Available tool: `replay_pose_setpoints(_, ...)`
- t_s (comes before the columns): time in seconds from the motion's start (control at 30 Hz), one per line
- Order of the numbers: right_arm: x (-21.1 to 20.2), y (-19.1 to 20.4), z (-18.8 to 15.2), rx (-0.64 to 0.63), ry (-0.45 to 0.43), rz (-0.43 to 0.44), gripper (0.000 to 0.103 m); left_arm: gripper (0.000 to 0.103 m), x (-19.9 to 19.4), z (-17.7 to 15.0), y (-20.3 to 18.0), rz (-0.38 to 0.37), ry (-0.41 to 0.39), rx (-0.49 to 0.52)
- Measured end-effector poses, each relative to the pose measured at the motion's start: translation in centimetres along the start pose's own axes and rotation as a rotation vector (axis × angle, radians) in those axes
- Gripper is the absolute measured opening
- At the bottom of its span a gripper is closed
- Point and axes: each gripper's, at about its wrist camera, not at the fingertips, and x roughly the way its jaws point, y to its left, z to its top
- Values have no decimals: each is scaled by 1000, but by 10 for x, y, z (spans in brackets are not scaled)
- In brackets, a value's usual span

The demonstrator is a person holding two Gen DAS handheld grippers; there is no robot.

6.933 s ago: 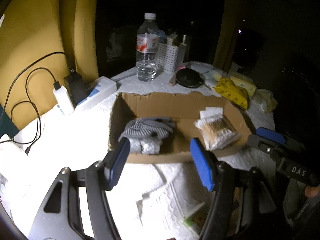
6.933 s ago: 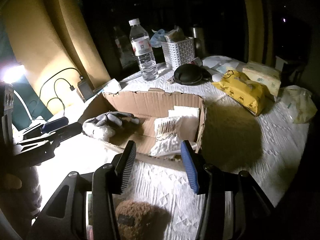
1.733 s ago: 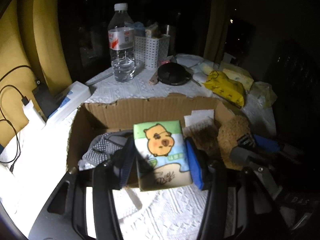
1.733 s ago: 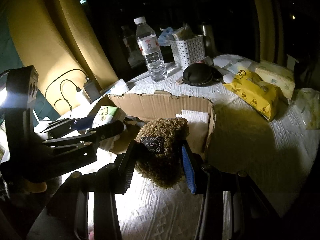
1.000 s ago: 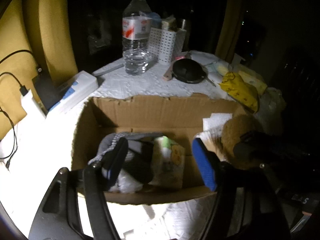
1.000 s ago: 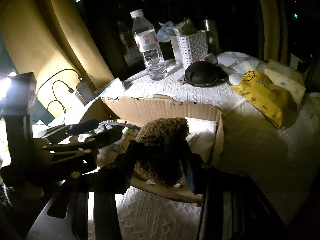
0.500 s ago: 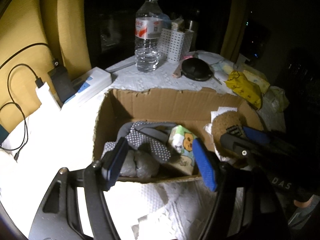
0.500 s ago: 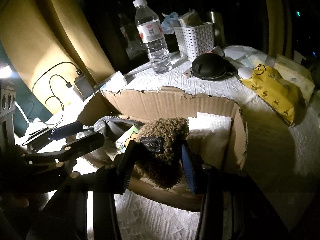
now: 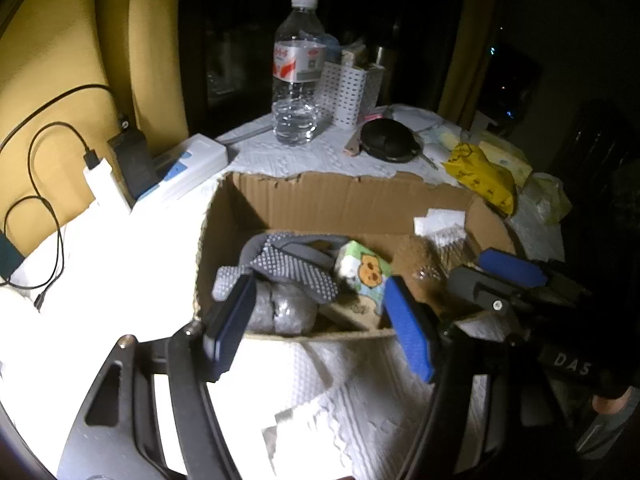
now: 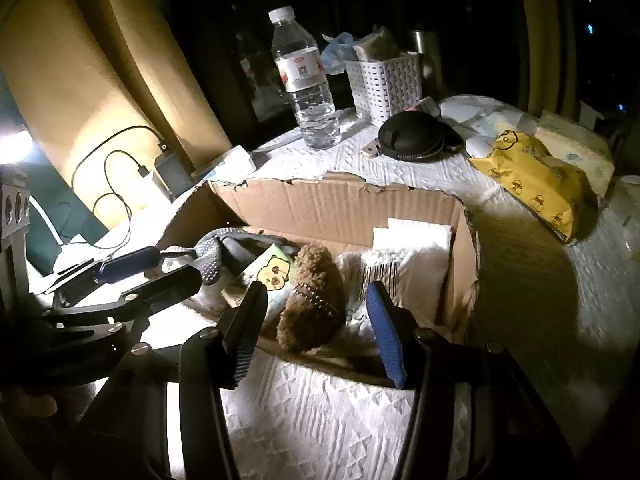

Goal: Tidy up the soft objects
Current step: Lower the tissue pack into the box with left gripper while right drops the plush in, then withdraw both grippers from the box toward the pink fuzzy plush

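Your right tongs (image 10: 316, 320) have just been opening and now stand parted with the brown plush toy (image 10: 312, 292) between the jaws, no pad pressing on it; the toy lies inside the cardboard box (image 10: 340, 204), apparently released. Your left tongs (image 9: 320, 320) are open and empty, hovering at the box's near wall. Beside the toy leans the cartoon tissue pack (image 10: 272, 276), then the grey dotted gloves (image 9: 288, 264) over a clear bag, with white packets (image 10: 412, 248) at the far right corner. Soft items are gathered in one container, which suits the task. On the surface (image 10: 520, 280) beyond, the yellow wipes pack (image 10: 536, 184) remains outside, likely a further candidate.
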Motion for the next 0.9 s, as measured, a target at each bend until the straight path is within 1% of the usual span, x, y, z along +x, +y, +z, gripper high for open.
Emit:
replay_pose_setpoints(0.53, -43, 17, -18, -14, -42, -8, 54, 69, -45, -19, -6, -5, -37, 13)
replay_pose_setpoints(0.6, -49, 19, -22, -17, -48, -9, 54, 70, -52, -24, -6, -8, -44, 8)
replay_pose_setpoints(0.7, -57, 22, -29, -17, -52, -10, 54, 76, -61, -31, -5, -18, -48, -5)
replay_pose_setpoints(0.9, -67, 29, -46, -14, -51, -3, 54, 76, -76, -45, -6, -16, -51, 7)
